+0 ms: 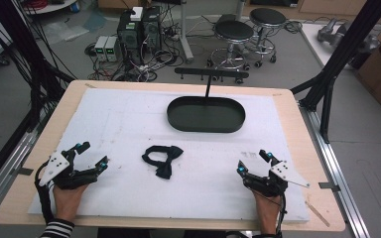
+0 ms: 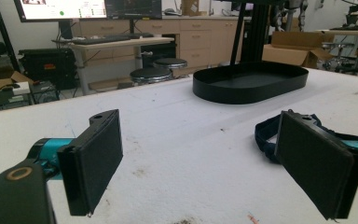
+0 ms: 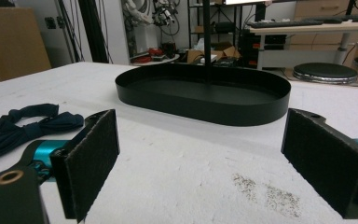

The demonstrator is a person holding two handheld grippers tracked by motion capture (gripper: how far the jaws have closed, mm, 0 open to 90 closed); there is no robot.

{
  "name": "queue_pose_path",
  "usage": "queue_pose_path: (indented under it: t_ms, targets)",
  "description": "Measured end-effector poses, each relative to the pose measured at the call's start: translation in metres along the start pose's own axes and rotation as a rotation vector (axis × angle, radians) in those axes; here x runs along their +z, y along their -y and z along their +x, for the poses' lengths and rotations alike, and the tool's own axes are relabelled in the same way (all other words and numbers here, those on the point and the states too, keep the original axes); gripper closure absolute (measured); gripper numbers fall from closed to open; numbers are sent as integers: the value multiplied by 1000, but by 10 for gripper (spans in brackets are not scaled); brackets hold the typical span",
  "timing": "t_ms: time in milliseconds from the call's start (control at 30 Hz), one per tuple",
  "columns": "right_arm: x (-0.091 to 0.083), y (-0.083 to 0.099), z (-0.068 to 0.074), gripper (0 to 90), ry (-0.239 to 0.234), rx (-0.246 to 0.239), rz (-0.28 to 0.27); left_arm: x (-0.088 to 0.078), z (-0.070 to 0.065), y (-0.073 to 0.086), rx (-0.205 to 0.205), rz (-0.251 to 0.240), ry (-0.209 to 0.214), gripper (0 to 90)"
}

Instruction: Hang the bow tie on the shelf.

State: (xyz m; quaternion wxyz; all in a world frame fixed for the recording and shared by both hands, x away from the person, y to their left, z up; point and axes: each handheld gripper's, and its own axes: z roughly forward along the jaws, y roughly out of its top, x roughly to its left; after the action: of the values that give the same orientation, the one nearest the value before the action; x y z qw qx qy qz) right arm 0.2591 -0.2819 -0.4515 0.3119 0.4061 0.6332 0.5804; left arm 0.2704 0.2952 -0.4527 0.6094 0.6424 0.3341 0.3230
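Resting low in frame, left gripper (image 1: 90, 154) and right gripper (image 1: 254, 162) both gape wide and empty, dark bow tie (image 1: 162, 158) lying mid-frame between them, black oval tray (image 1: 206, 114) above centre.

A black oval tray (image 1: 206, 114) sits on a white sheet (image 1: 129, 124) flecked with small dark specks, and the sheet covers a pale wood table (image 1: 297, 129). Nearer the person than the tray lies a bow tie (image 1: 162, 158), black from above and dark navy in both gripper views. Left of the bow tie, the left gripper (image 1: 92, 155) is black with teal accents and a pale grey plate; right of it, the right gripper (image 1: 254, 161) matches. The sleeve (image 1: 57, 229) by the left gripper is striped black and white.
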Motion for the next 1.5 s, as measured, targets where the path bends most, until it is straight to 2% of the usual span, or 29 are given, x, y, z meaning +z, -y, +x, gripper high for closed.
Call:
queue_pose_path:
  t_ms: [300, 467, 533, 600, 667, 733, 767, 967, 1033, 1067, 1167, 1300, 1400, 1500]
  targets:
    - [1, 0, 0, 102, 2, -6, 3, 2, -1, -1, 11, 17, -13, 155]
    - [1, 0, -1, 102, 1, 1, 6, 4, 0, -2, -6, 44, -20, 153]
    - [1, 0, -1, 102, 1, -2, 7, 5, 0, -3, -13, 56, -11, 148]
    - [1, -1, -1, 102, 0, 0, 8, 7, -2, -9, -18, 77, 21, 145]
    - [1, 0, -1, 102, 1, 1, 6, 7, -3, -14, -19, 69, 51, 138]
    - [1, 0, -1, 102, 2, 0, 8, 9, -4, -17, -56, 64, 83, 138]
    - [1, 0, -1, 102, 2, 0, 8, 10, -4, -19, -73, 77, 89, 138]
    - [1, 0, -1, 102, 0, 0, 6, 12, -7, -28, -67, 81, 105, 138]
    - [1, 0, -1, 102, 1, -1, 5, 13, -8, -39, -87, 97, 127, 138]
    - [1, 0, -1, 102, 0, -1, 5, 13, -8, -39, -87, 97, 127, 138]
    - [1, 0, -1, 102, 0, 1, 5, 17, -13, -54, -87, 148, 166, 139]
    - [1, 0, -1, 102, -2, 2, 6, 23, -19, -69, -101, 189, 182, 140]
    - [1, 0, -1, 102, -4, 5, 6, 28, -23, -78, -89, 183, 171, 140]
    - [1, 0, -1, 102, -4, 16, 8, 32, -26, -83, -83, 193, 176, 140]
